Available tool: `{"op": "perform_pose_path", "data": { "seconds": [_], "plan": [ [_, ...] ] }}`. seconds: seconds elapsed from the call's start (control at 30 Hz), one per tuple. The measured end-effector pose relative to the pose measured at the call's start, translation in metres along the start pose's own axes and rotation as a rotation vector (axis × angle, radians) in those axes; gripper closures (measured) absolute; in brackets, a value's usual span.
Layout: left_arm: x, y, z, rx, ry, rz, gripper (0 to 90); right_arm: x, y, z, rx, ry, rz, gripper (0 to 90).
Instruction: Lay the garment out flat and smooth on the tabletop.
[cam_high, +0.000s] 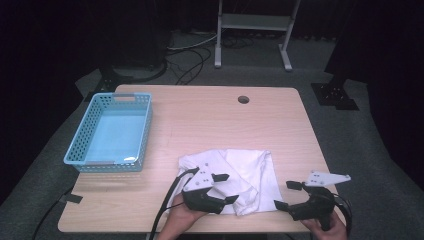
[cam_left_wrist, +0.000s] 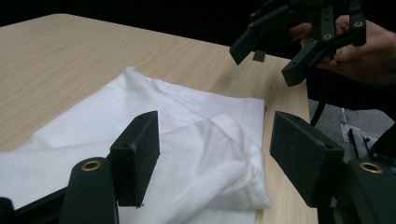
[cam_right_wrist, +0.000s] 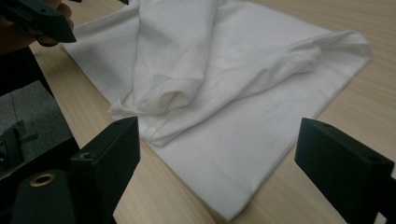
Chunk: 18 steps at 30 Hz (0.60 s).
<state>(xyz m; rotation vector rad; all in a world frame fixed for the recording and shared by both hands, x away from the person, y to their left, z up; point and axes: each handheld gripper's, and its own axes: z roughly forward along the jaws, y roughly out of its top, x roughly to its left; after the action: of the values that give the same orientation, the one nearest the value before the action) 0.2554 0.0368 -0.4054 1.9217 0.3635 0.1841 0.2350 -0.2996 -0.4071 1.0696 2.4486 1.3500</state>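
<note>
We are holding the left gripper with its jaws spread over the near left part of the white cloth, and the right gripper just off the cloth's near right edge, jaws likewise spread and gripping nothing. The cloth is lying crumpled between and ahead of both grippers near the table front edge, its longer side running from one gripper toward the other. Bare tabletop is stretching ahead of us, with the blue basket sitting well off beyond the left gripper.

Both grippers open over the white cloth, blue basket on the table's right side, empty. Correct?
Not quite: the high view shows the blue basket on the table's left side, empty. The left gripper and right gripper are open at the white cloth.
</note>
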Motion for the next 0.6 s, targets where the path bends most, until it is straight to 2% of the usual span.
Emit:
{"op": "perform_pose_path", "data": {
  "seconds": [0.1,0.23,0.43,0.6],
  "plan": [
    [-0.008,0.004,0.015,0.013,-0.004,0.030,32.6,0.000,-0.006,-0.011,-0.018,-0.036,-0.006,12.4],
    [-0.013,0.004,0.033,0.042,-0.002,0.033,34.2,-0.001,-0.010,-0.022,-0.041,-0.062,-0.013,12.2],
    [-0.018,0.004,0.053,0.092,0.016,0.035,39.6,-0.005,-0.015,-0.032,-0.072,-0.071,-0.004,11.5],
    [-0.022,0.003,0.065,0.157,0.038,0.031,45.0,-0.006,-0.016,-0.035,-0.090,-0.065,-0.001,11.5]
  ]
}}
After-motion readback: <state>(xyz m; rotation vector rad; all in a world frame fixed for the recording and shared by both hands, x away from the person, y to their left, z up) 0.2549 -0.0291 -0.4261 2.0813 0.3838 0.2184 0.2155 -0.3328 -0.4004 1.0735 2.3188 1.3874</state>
